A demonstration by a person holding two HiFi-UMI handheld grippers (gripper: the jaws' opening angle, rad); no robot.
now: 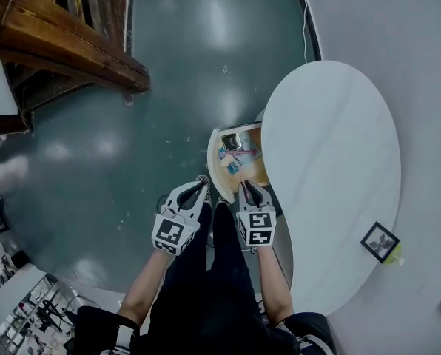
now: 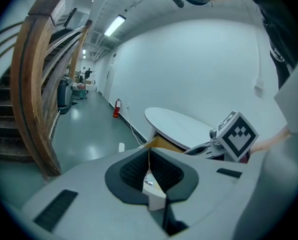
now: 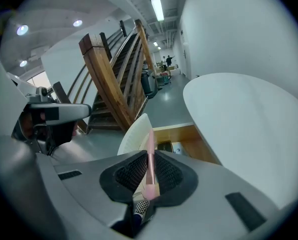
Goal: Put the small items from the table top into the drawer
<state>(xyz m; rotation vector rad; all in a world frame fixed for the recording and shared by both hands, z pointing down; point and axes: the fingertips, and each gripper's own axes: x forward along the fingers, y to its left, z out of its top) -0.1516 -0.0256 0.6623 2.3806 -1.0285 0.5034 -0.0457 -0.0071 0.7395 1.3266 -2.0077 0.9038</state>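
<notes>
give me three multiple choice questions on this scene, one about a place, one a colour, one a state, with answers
1. Where does the small framed picture lie?
A. on the table top
B. in the drawer
C. on the floor

2. What colour is the thin stick between the jaws of the right gripper?
A. green
B. pink
C. black

3. The drawer is:
A. shut
B. lying on the floor
C. pulled open

Answers: 1 A, it sits on the white table near its edge. 2 B, the right gripper view shows it pink. 3 C, the head view shows items inside it.
</notes>
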